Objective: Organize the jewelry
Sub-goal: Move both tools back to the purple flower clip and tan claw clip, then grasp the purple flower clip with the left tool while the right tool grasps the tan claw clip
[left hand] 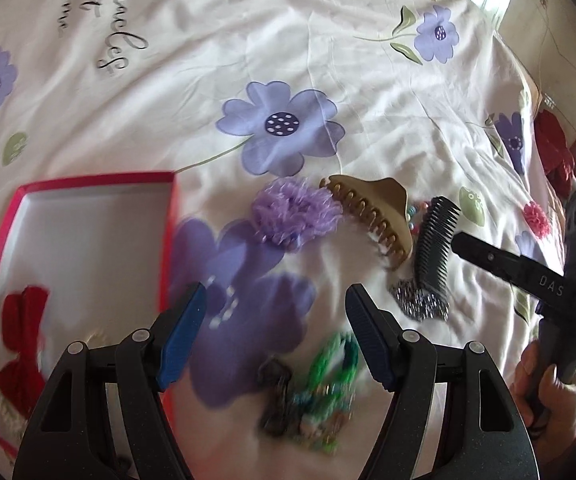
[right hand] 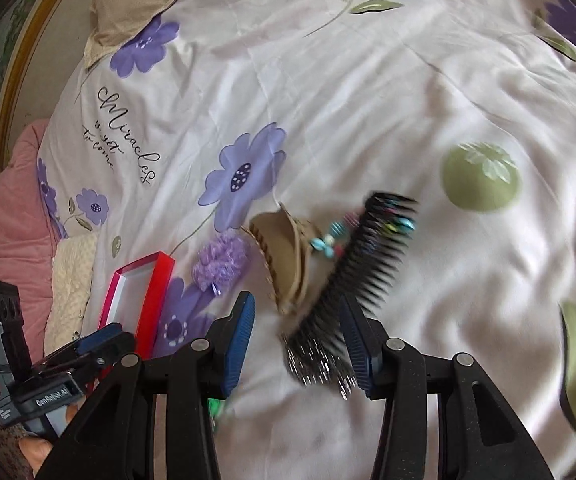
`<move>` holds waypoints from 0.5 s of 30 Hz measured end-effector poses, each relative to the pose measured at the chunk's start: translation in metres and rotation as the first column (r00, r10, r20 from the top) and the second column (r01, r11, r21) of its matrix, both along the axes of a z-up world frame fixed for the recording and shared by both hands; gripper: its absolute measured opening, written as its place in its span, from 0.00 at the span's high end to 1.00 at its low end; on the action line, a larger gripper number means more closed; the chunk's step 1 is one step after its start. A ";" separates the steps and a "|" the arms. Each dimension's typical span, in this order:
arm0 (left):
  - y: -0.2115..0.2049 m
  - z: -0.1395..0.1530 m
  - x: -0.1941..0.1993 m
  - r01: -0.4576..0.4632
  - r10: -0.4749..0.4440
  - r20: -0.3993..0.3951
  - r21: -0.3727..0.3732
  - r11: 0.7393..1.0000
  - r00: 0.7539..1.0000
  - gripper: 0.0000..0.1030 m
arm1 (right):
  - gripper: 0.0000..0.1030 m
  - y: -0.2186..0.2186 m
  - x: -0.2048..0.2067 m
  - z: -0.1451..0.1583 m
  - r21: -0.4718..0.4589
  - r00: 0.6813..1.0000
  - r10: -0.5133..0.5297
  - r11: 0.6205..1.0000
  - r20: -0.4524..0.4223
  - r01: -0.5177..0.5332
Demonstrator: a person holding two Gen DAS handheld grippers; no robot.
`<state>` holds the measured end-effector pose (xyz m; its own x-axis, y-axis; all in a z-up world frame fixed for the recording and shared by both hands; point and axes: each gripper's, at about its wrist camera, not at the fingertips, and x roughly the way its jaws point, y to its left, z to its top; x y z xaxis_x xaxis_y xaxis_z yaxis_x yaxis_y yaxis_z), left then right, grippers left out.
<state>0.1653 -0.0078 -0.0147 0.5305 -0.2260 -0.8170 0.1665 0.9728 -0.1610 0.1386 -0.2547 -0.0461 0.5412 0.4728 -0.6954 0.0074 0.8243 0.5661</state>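
**On the bed: both grippers over the hair-accessory pile**

Across a white floral duvet (left hand: 367, 60) I see the stuff laid out in a loose cluster. My left gripper (left hand: 276, 332) has its jaws spread wide w/ nothing between them; it hangs over a blurry green bracelet (left hand: 339, 360) and a dark item beside it that I can't identify. Left of that sits the red box (left hand: 168, 240), open, white inside, w/ a red bow (left hand: 22, 344) lying in its near end.

Further out: purple scrunchie (left hand: 291, 212), then the tan claw clip (left hand: 371, 216) just beside it, some coloured beads (left hand: 411, 214) behind the clip, then the black comb clip (left hand: 435, 244) w/ a silver sparkly piece (left hand: 419, 304) at its near end.

My right gripper (right hand: 297, 348) is part open, jaws not pressing anything. The comb clip's lower end and the sparkly piece lie between the pads, nearer the right-hand one, but motion blur means I can't tell if there's contact. A hand (left hand: 535, 384) holds that gripper's handle at the left-wrist view's edge.
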 end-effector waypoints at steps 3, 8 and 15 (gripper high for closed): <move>-0.009 -0.010 0.020 0.015 -0.015 -0.011 0.006 1.000 1.000 0.31 | 0.57 0.010 0.024 0.000 -0.035 0.999 0.043 0.998 0.016 -0.043; -0.021 -0.027 0.054 0.031 -0.030 -0.033 0.017 0.999 0.999 0.31 | 0.57 0.023 0.060 -0.014 -0.069 0.993 0.118 0.990 -0.024 -0.119; -0.033 -0.047 0.084 0.061 -0.059 -0.067 0.026 0.998 0.996 0.77 | 0.83 0.030 0.081 -0.028 -0.103 0.989 0.144 0.984 -0.039 -0.147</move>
<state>0.2495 -0.0411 -0.0618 0.4615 -0.2320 -0.8563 0.2144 0.9657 -0.1461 0.2195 -0.2242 -0.0737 0.4494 0.4680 -0.7609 -0.1012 0.8730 0.4771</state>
